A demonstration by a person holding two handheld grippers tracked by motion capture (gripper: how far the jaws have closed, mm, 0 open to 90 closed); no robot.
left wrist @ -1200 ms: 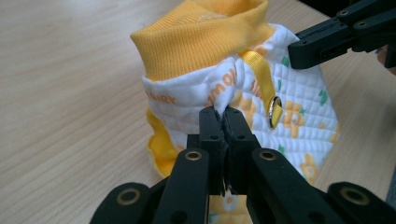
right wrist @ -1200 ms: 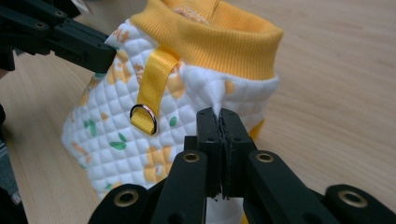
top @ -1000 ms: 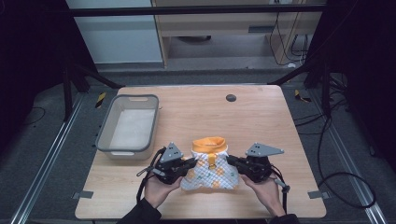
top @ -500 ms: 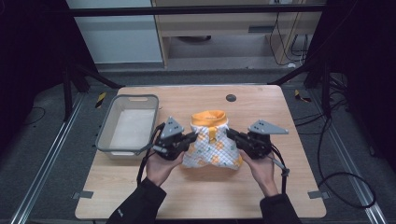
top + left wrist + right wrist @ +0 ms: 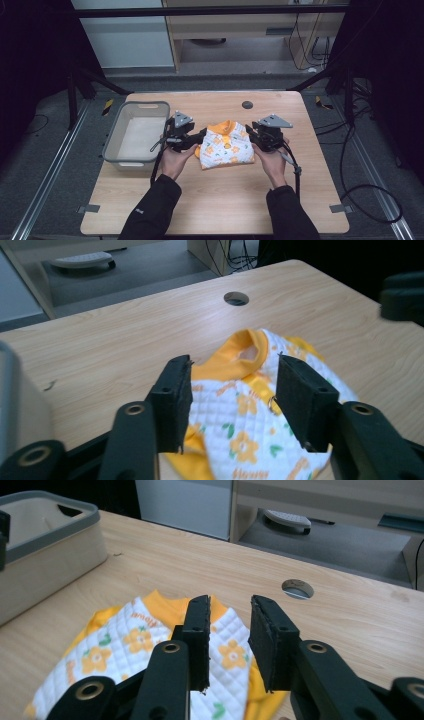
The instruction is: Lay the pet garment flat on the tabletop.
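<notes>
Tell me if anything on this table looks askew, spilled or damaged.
Nothing stands out. The folded garment lies flat as a tidy packet on the table, its orange collar toward the far edge. The grey bin sits upright beside it, nothing spilled. Both grippers, left and right, stand open over the cloth.

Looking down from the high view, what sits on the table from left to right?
Grey bin → left tool → folded orange-and-white flowered garment → right tool.
</notes>
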